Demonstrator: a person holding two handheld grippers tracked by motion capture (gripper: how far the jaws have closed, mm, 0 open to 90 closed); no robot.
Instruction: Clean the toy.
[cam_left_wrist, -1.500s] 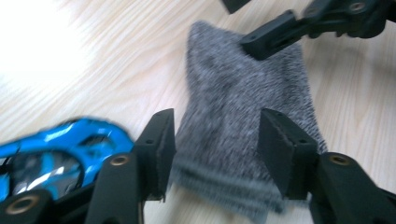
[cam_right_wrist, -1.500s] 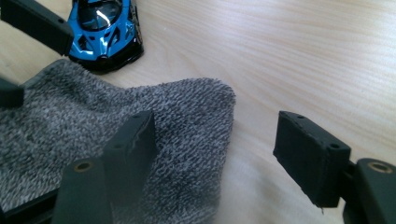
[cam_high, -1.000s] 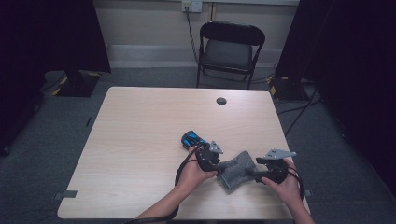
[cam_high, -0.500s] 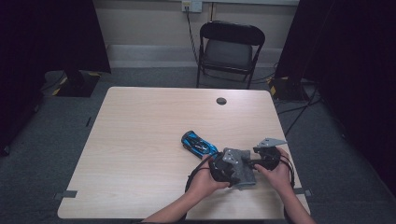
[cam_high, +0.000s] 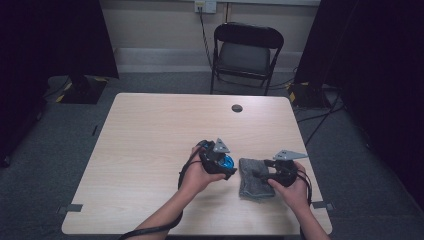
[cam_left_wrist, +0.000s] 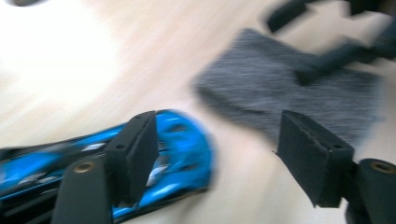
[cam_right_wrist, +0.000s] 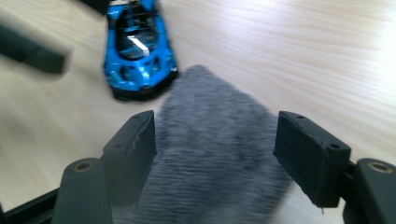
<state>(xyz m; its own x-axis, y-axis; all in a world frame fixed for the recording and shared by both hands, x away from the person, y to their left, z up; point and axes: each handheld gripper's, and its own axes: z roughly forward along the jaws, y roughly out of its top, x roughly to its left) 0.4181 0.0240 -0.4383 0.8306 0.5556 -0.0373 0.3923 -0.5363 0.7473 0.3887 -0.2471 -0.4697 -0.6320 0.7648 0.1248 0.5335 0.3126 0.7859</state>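
A folded grey cloth (cam_high: 251, 186) lies on the table near the front right, and a blue toy car (cam_high: 228, 163) sits just left of it. My left gripper (cam_high: 231, 169) hovers over the car's end. Its jaws have just been opening, and in the left gripper view (cam_left_wrist: 217, 158) nothing is between them; the car (cam_left_wrist: 182, 149) lies behind the left jaw and the cloth (cam_left_wrist: 289, 93) beyond. My right gripper (cam_high: 261, 175) stands open over the cloth (cam_right_wrist: 210, 154), pads clear of it, with the car (cam_right_wrist: 137, 51) farther off.
The light wood table (cam_high: 150, 150) carries a small black round cap (cam_high: 237, 108) near its far edge. A black folding chair (cam_high: 247, 50) stands behind the table. The left gripper's jaw (cam_right_wrist: 30, 53) shows blurred at the left of the right gripper view.
The left gripper carried its cloth edge rightward over the cloth, let go, and has drawn back left over the car. The cloth now lies folded. The right gripper stays open at the cloth's right.
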